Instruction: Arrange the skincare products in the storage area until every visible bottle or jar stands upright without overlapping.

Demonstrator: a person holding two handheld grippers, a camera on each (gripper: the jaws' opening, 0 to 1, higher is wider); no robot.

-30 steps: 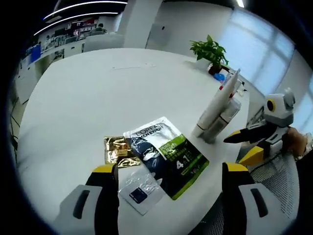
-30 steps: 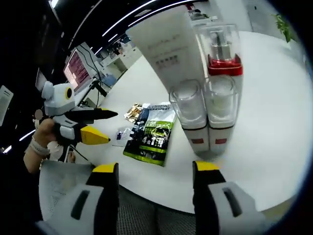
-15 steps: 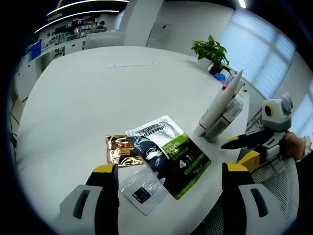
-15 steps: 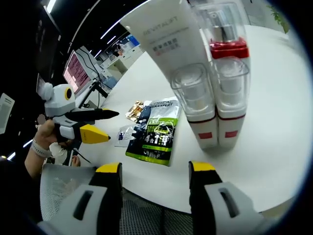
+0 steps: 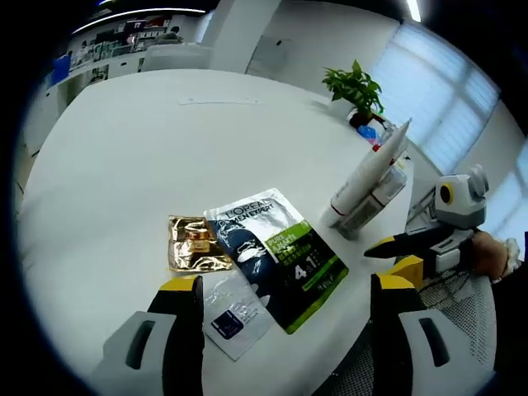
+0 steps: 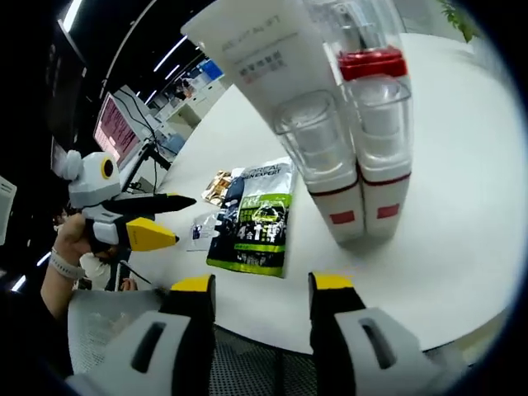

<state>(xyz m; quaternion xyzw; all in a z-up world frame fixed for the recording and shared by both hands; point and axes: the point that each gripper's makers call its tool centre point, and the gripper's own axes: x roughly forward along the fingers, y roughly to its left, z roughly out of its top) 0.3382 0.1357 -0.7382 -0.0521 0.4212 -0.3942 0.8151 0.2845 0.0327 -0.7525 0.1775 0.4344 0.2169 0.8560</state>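
Bottles (image 6: 355, 177) upright, perhaps touching

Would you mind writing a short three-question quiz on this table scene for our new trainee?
1. True or false: the white squeeze tube lies flat on the round white table.
2. Which item lies between the small gold foil sachet and the standing products?
A. the dark green-and-white flat pouch
B. the small clear sachet with a dark blue label
C. the potted green plant
3. Fill in: the two white bottles with clear caps stand ____ on the table.

Key: 1 false, it stands cap-down, leaning by the bottles. 2 A. 3 upright, side by side.
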